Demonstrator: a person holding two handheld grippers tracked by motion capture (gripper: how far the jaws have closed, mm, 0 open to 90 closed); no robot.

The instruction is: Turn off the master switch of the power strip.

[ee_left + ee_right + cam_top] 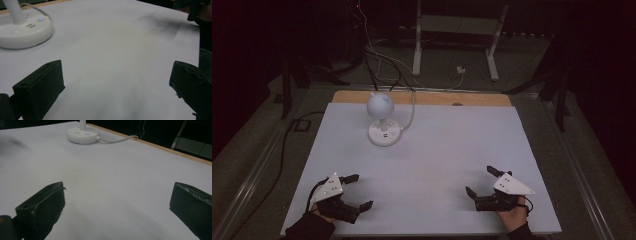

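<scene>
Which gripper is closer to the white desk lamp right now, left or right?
Left. The left gripper sits nearly straight below the lamp in the high view; the right gripper is farther off to its right.

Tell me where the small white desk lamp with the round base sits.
In the high view the white desk lamp stands far-left on the white table sheet, near its wooden back edge.

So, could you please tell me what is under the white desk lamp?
The lamp stands by its round base on the white sheet covering the table; a wooden edge shows behind it. What lies beneath the base itself is covered.
</scene>
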